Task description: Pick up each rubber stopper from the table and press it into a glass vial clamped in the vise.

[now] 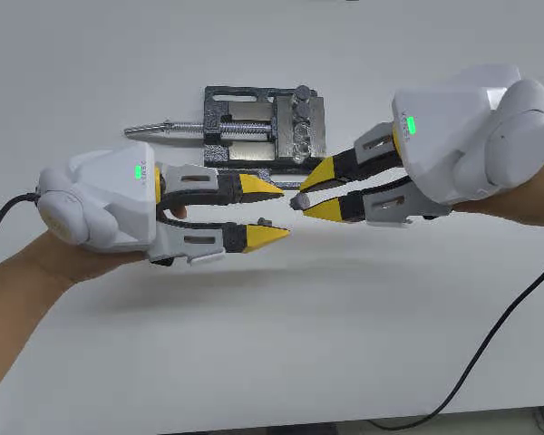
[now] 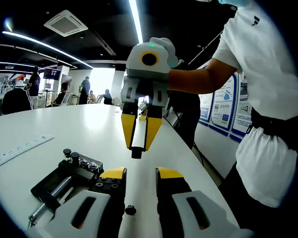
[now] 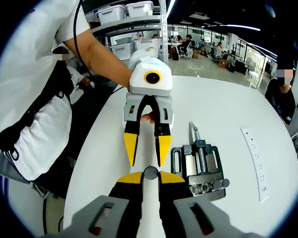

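Mostly white glossy table: black vise with row of glass vials clamped in it, white power strip farther off. Right hand-held gripper clenched on grey rubber stopper, above table, near vise. Left hand-held gripper released, tips facing right one; second stopper lies on table beneath. Open office behind: ceiling light strips, shelf bins, seated people.

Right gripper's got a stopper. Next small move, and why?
Probably swing the right gripper over the black metal vise, above an unstoppered glass vial: it's shut on the small grey rubber stopper, off to the vise's side, and two vials look uncapped.
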Motion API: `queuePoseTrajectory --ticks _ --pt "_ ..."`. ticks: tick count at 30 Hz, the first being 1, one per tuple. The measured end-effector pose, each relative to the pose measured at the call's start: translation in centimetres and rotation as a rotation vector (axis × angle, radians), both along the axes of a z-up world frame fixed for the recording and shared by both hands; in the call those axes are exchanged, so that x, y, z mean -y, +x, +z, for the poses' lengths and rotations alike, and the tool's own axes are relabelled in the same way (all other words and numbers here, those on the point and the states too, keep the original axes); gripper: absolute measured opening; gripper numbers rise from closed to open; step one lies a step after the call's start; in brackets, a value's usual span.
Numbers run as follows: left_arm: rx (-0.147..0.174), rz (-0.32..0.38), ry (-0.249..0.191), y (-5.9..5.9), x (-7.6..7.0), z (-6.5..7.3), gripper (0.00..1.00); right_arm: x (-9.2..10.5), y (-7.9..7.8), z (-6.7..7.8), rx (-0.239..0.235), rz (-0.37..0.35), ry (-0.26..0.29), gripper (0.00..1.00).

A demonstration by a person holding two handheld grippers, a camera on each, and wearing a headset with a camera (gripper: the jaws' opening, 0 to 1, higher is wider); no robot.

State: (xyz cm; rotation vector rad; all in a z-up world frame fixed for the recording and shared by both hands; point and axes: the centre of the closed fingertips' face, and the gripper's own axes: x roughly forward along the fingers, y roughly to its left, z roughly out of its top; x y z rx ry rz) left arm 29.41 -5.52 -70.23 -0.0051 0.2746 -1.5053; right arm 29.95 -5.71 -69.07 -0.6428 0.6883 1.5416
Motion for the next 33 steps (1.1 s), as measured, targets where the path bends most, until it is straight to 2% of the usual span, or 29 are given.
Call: queuePoseTrajectory --ticks 19,25,33 --pt "0.027 0.040 0.034 0.7 -1.2 -1.0 0.20 1.8 4.0 -1.2 0.043 -0.055 -0.165 0.10" --pt "0.035 0.058 0.042 1.2 -1.6 -1.3 0.22 2.2 5.1 -1.6 0.049 -0.071 -0.196 0.10" --pt "0.049 0.090 0.053 2.4 -2.3 -1.7 0.25 2.7 6.5 -2.2 0.054 -0.087 -0.226 0.10"
